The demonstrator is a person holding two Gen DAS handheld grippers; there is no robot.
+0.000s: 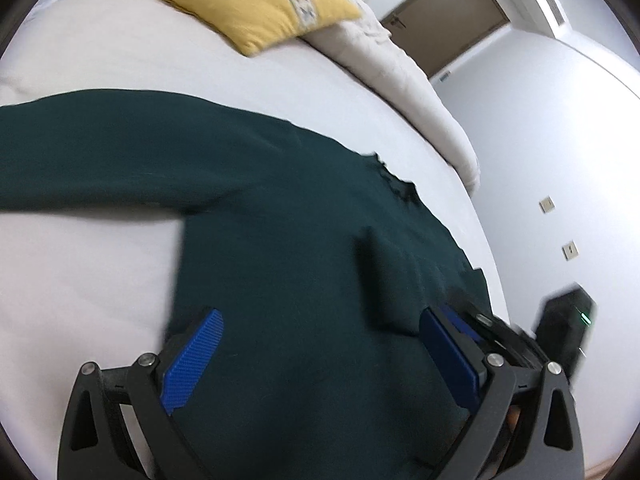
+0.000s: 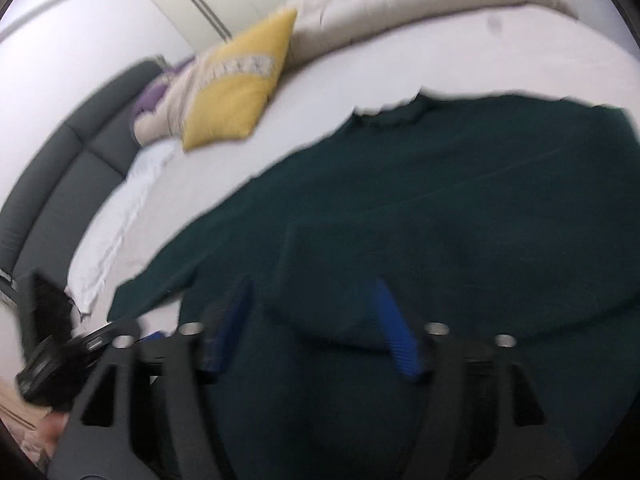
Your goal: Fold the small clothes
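Note:
A dark green long-sleeved top [image 1: 280, 216] lies spread on the white bed sheet [image 1: 100, 60], one sleeve stretched to the left. My left gripper [image 1: 320, 320] is open, its blue pads [image 1: 192, 360] wide apart just above the garment's lower part. The right gripper's body shows at the right of that view [image 1: 564, 328]. In the right wrist view the same top [image 2: 460, 200] fills the lower right. My right gripper [image 2: 312, 300] is open over it, blue pads [image 2: 396, 340] apart. That view is blurred by motion.
A yellow cushion [image 1: 256, 4] and a rolled beige duvet [image 1: 400, 72] lie at the far side of the bed. A grey padded headboard [image 2: 60, 184] and a white pillow [image 2: 120, 220] are at the left in the right wrist view. A white wall [image 1: 560, 160] stands beyond the bed.

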